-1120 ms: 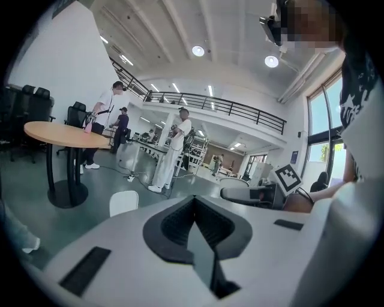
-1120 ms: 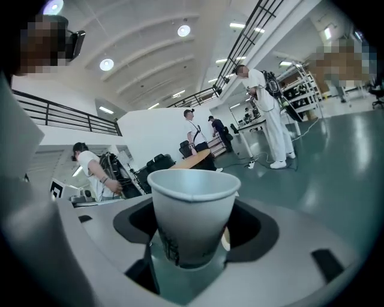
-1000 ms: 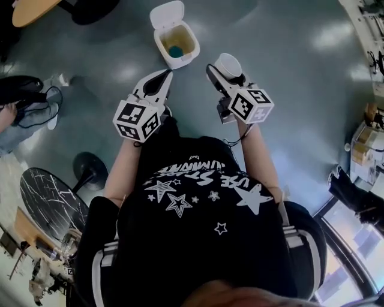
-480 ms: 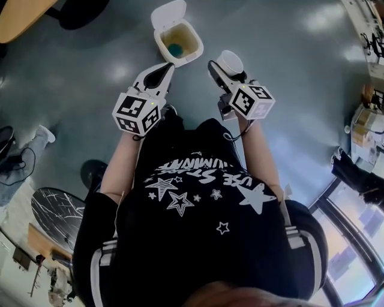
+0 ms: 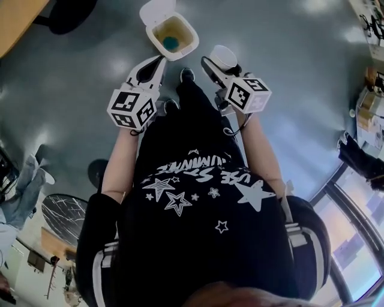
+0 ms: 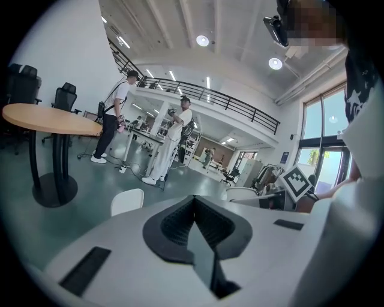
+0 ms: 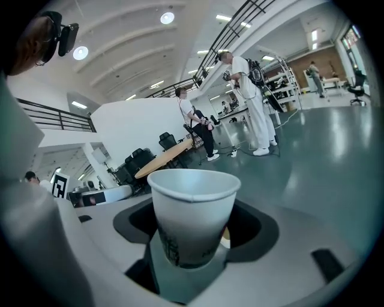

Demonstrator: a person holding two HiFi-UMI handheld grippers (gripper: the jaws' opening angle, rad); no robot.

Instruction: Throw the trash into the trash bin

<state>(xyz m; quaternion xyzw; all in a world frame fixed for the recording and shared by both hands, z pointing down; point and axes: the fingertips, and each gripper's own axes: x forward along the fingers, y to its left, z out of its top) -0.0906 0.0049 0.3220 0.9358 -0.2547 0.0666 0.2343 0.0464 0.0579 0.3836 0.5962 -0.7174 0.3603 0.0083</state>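
Observation:
The white trash bin [image 5: 173, 37] stands on the grey floor with its lid [image 5: 157, 11] flipped open and something blue [image 5: 171, 43] at the bottom. In the head view my right gripper [image 5: 219, 65] hangs just right of the bin, shut on an upright white paper cup [image 5: 223, 59]. The right gripper view shows that cup [image 7: 192, 216] filling the space between the jaws, which stand wide around it. My left gripper [image 5: 157, 62] is just below the bin's near left corner. Its jaws [image 6: 193, 201] meet with nothing between them, and the bin's lid [image 6: 127, 201] shows just beyond them.
My shoes [image 5: 187, 74] stand on the floor below the bin. A round wooden table [image 6: 51, 120] on a black pedestal is to the left, with black chairs behind it. Several people [image 6: 177, 144] stand by benches farther off. A person's legs [image 5: 18, 192] are at the left edge.
Both grippers have come closer to the bin and sunk a little, the cup still held. My shoes have come into the head view, which has shifted.

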